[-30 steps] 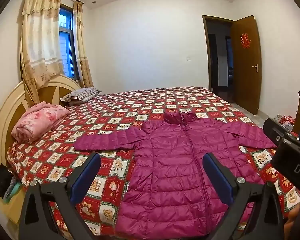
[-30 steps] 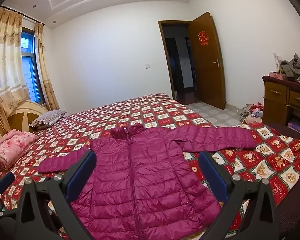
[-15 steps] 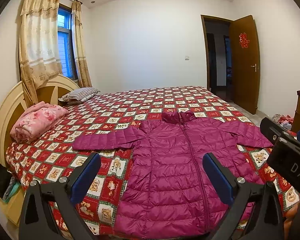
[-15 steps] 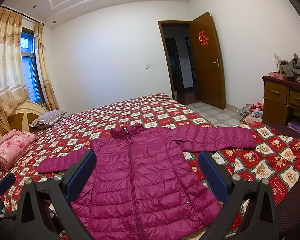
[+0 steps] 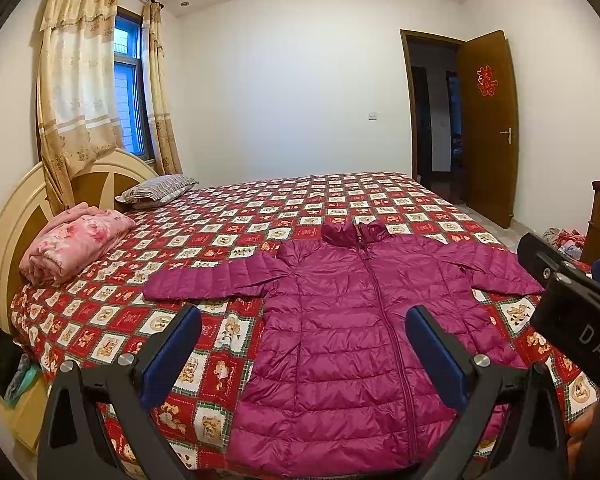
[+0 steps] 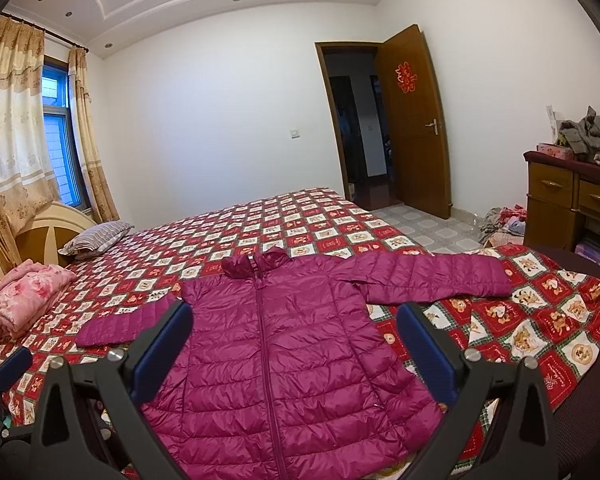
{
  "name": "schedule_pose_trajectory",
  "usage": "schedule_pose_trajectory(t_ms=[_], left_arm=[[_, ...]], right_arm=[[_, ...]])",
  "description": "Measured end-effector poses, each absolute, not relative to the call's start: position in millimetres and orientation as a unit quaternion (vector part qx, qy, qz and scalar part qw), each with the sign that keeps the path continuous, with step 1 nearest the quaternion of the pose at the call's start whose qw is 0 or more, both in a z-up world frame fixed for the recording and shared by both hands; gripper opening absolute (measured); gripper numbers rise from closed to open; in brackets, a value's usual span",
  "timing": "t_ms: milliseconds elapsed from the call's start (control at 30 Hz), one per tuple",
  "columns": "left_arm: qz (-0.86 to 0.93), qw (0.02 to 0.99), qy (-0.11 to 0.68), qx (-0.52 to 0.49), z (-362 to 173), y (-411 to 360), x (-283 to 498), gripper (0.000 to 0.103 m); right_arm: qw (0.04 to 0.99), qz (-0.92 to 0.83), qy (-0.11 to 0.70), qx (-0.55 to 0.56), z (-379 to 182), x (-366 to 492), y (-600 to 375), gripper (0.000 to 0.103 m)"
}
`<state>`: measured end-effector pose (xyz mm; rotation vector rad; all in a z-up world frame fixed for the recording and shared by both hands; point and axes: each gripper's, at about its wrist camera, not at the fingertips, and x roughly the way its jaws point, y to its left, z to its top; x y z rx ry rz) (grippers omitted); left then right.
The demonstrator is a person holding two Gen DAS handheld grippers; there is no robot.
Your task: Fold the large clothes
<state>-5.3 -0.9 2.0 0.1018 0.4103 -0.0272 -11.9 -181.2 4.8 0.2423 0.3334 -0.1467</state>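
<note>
A magenta quilted puffer jacket (image 5: 352,332) (image 6: 276,348) lies flat and zipped on the bed, collar away from me, both sleeves spread out to the sides. My left gripper (image 5: 304,344) hovers open over the jacket's lower left part, nothing between its blue pads. In the right wrist view my right gripper (image 6: 296,340) is open too, held above the jacket's lower middle. The right gripper's black body (image 5: 572,308) shows at the right edge of the left wrist view. Neither gripper touches the jacket.
The bed (image 5: 100,316) has a red patchwork cover. A folded pink blanket (image 5: 72,244) and a striped pillow (image 5: 160,192) lie by the headboard. A wooden dresser (image 6: 568,204) with piled clothes stands right, clothes on the floor (image 6: 504,220) beside it, an open door (image 6: 412,120) beyond.
Both views have shifted only slightly; the left gripper has drawn back a little. The jacket has not moved and both grippers stay open.
</note>
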Motion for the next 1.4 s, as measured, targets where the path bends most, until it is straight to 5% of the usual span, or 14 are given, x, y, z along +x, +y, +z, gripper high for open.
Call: schedule_pose_trajectory(t_ms=[1400], left_arm=[[-0.027,0.977,0.206,0.045,-0.2,-4.0,-6.2,0.102]], right_arm=[[0.976,-0.074,0.164,0.121,6.2,-14.3,-179.4,0.103]])
